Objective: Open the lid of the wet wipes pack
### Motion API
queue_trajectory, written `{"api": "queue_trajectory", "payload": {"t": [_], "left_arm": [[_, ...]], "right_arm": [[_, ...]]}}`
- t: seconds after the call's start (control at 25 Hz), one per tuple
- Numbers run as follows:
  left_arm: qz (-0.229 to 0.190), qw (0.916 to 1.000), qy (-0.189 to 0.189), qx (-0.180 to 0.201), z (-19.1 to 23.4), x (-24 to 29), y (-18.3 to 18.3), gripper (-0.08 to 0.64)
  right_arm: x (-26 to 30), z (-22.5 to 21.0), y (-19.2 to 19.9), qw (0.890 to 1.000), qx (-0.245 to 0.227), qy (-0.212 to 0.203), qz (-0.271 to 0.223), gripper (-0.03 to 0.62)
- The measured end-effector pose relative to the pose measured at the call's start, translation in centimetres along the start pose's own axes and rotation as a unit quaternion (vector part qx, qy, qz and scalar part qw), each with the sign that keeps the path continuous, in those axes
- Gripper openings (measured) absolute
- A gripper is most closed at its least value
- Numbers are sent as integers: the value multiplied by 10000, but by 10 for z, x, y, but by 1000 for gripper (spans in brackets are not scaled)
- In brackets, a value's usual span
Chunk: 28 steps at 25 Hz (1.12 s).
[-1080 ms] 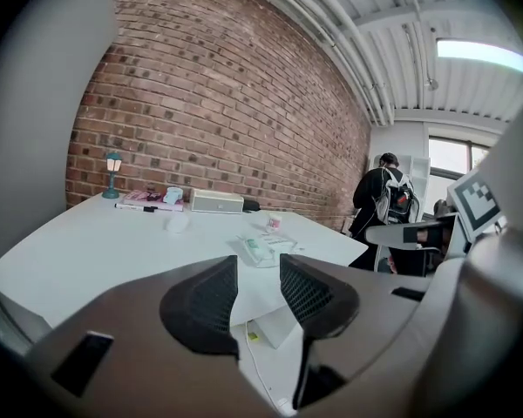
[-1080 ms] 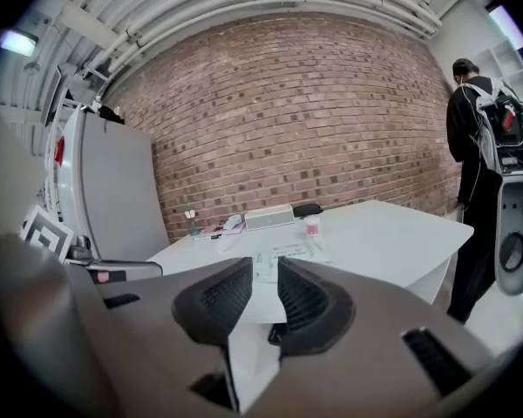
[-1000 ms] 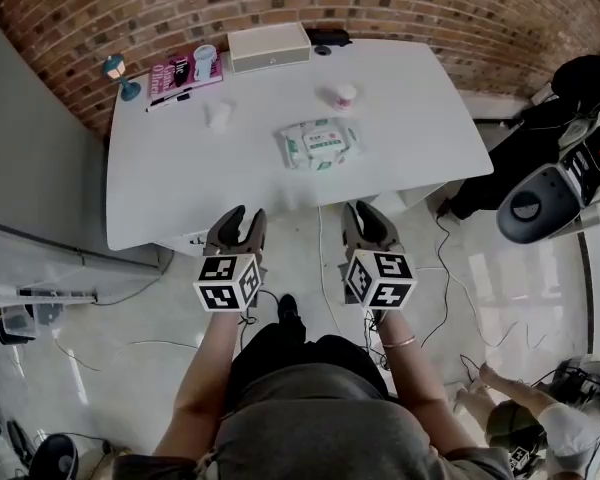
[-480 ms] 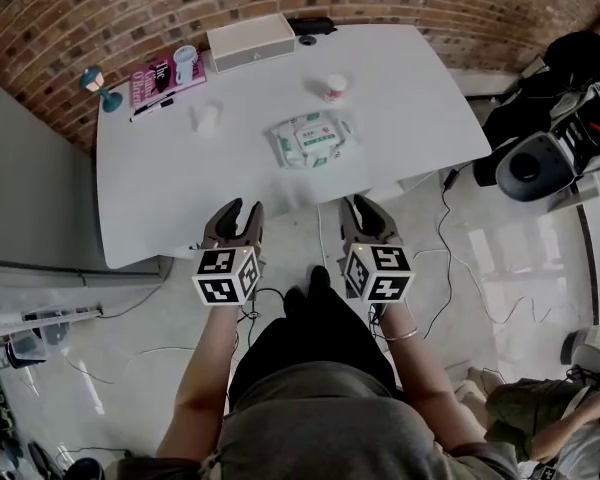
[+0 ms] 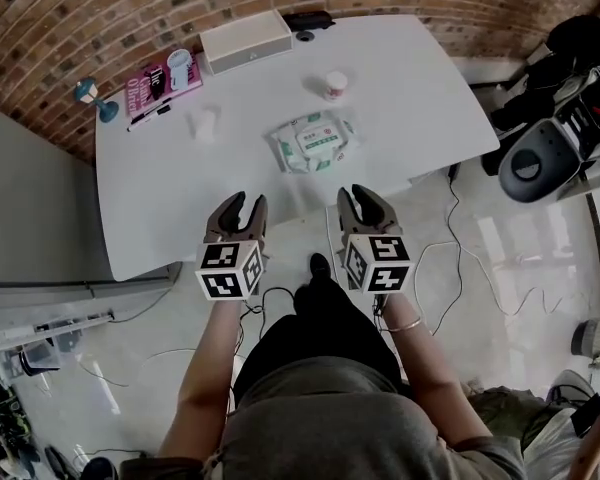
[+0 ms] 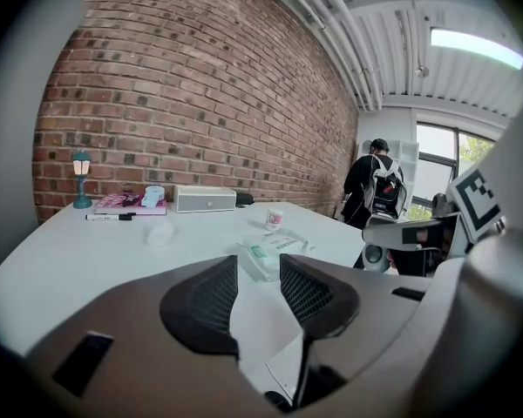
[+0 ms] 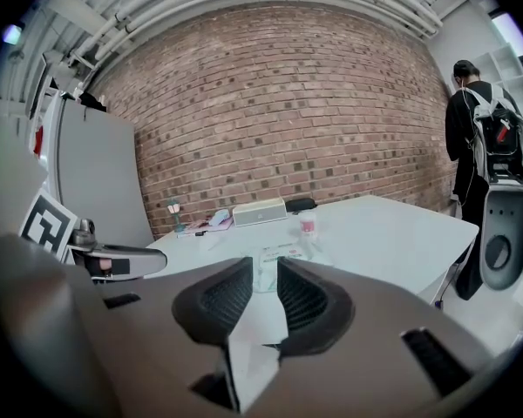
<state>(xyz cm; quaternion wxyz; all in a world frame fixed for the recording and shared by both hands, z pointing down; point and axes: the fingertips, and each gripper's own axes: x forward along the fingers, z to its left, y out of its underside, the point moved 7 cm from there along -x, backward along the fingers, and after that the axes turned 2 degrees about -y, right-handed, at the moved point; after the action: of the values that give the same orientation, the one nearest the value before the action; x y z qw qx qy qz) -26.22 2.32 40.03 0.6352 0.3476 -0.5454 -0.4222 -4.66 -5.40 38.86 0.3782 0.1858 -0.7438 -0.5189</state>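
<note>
The wet wipes pack (image 5: 314, 141) is white with green print and lies flat near the middle of the white table (image 5: 180, 188), lid down. It also shows in the left gripper view as the pack (image 6: 270, 252) and in the right gripper view as the pack (image 7: 275, 260). My left gripper (image 5: 245, 203) hangs over the table's near edge, open with nothing between its jaws. My right gripper (image 5: 358, 199) is beside it at the same edge, also open and empty. Both point toward the pack, well short of it.
At the table's far side stand a beige box (image 5: 246, 38), a pink book (image 5: 152, 80) with a roll on it, a marker (image 5: 152, 112), a small lamp (image 5: 92, 96), a small cup (image 5: 335, 85) and a dark object (image 5: 308, 20). Cables lie on the floor. A person with a backpack (image 7: 478, 138) stands at the right.
Both grippers have moved forward toward the table; their tips now reach its near edge. The jaws have kept the same gap.
</note>
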Motion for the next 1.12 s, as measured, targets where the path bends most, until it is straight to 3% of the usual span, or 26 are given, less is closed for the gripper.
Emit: {"api": "queue_trajectory", "payload": {"t": [0.72,1.12], "left_arm": [[390,9972,242,590,-8,66,-33,143],[746,9912,407,1012,-22,105,-45,150]], "right_arm": [[55,-23,4,9998,-91,-56,189,95],[77,-28,9,9986,-87,-338,389,98]]}}
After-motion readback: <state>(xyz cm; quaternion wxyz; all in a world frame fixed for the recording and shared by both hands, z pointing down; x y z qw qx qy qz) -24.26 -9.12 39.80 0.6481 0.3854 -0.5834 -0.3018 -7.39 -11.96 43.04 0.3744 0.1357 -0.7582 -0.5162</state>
